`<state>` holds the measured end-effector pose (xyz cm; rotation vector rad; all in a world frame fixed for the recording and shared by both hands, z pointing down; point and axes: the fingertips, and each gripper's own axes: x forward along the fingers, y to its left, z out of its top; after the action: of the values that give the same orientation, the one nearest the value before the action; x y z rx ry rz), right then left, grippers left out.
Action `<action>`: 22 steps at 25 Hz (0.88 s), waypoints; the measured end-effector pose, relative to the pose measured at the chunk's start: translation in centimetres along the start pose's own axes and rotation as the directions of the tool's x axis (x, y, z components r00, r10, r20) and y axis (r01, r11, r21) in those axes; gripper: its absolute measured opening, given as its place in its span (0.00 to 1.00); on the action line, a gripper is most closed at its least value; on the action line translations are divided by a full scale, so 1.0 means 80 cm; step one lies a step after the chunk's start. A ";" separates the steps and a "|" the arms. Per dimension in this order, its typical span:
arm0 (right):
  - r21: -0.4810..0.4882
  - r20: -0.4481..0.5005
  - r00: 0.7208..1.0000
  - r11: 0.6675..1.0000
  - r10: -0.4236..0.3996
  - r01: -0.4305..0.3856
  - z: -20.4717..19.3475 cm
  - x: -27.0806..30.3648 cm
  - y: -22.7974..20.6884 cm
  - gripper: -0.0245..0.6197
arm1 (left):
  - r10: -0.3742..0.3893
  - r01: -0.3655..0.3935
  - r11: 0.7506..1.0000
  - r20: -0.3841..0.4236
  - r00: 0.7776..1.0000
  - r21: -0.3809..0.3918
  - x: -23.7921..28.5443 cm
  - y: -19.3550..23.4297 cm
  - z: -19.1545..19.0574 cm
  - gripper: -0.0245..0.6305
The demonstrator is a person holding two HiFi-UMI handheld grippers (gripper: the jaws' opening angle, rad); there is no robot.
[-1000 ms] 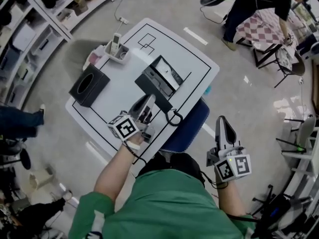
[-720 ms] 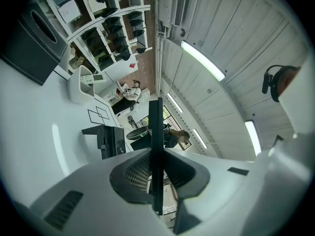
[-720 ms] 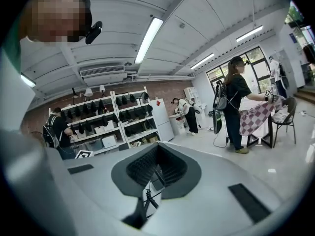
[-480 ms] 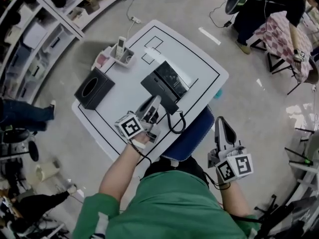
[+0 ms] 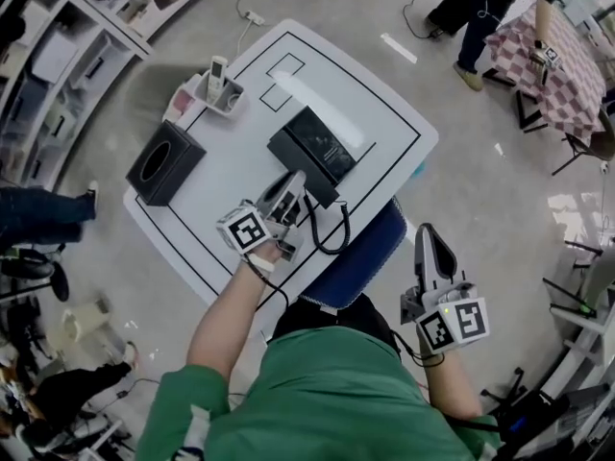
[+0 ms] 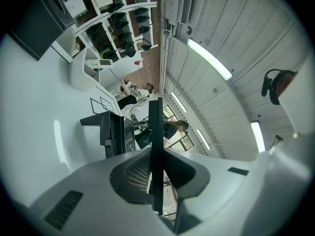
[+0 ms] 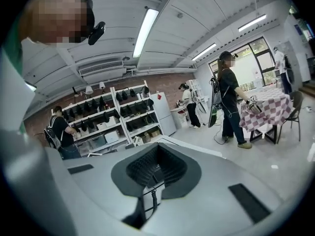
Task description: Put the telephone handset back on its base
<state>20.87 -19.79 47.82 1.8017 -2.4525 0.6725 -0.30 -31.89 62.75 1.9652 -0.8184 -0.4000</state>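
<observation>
The black telephone [image 5: 314,150] lies in the middle of the white table [image 5: 226,185]; I cannot make out its handset apart from the base. A coiled cord [image 5: 333,229] loops from it over the table's near edge. My left gripper [image 5: 291,183] is shut and empty, its tip at the telephone's near corner. In the left gripper view the shut jaws [image 6: 155,107] point past the telephone [image 6: 111,134]. My right gripper [image 5: 430,238] hangs off the table to the right, shut with nothing held. The right gripper view shows the cord [image 7: 153,196] below the right gripper [image 7: 156,154].
A black tissue box [image 5: 164,164] stands at the table's left. A white holder with a cordless handset [image 5: 220,84] sits at the far corner. A blue seat [image 5: 363,250] is under the near edge. Shelves [image 5: 58,56] line the left; a person [image 5: 485,8] stands far right.
The head view has shifted a little. My left gripper stays shut by the telephone's near corner, and the right gripper has not moved.
</observation>
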 end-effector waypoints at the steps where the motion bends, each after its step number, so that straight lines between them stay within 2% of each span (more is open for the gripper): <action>1: 0.001 -0.006 1.000 1.000 -0.003 0.003 -0.002 -0.001 -0.002 0.06 | 0.001 -0.001 1.000 0.001 1.000 -0.011 0.001 0.004 -0.002 0.16; 6: 0.001 -0.017 1.000 1.000 -0.013 0.013 -0.009 0.002 -0.012 0.06 | 0.012 -0.012 0.999 0.014 1.000 -0.048 0.013 0.034 -0.005 0.16; 12: 0.009 -0.032 0.999 1.000 -0.027 0.027 -0.014 0.004 -0.014 0.06 | 0.031 -0.029 0.991 0.020 0.999 -0.128 0.018 0.061 -0.015 0.16; 16: 0.008 -0.040 0.999 1.000 -0.030 0.030 -0.019 0.007 -0.015 0.06 | 0.026 -0.025 0.992 0.010 1.000 -0.124 0.024 0.072 -0.018 0.16; 19: 0.010 -0.043 0.999 0.999 -0.031 0.031 -0.019 0.008 -0.016 0.06 | 0.006 -0.006 0.998 0.002 1.000 -0.068 0.031 0.074 -0.015 0.16; 22: 0.017 -0.050 0.998 0.999 -0.032 0.033 -0.020 0.007 -0.015 0.06 | 0.015 -0.015 0.996 0.001 1.000 -0.086 0.031 0.078 -0.016 0.16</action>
<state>21.44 -20.01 49.80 1.8036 -2.3882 0.7295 -0.11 -34.87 68.89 1.8788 -0.8036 -0.4213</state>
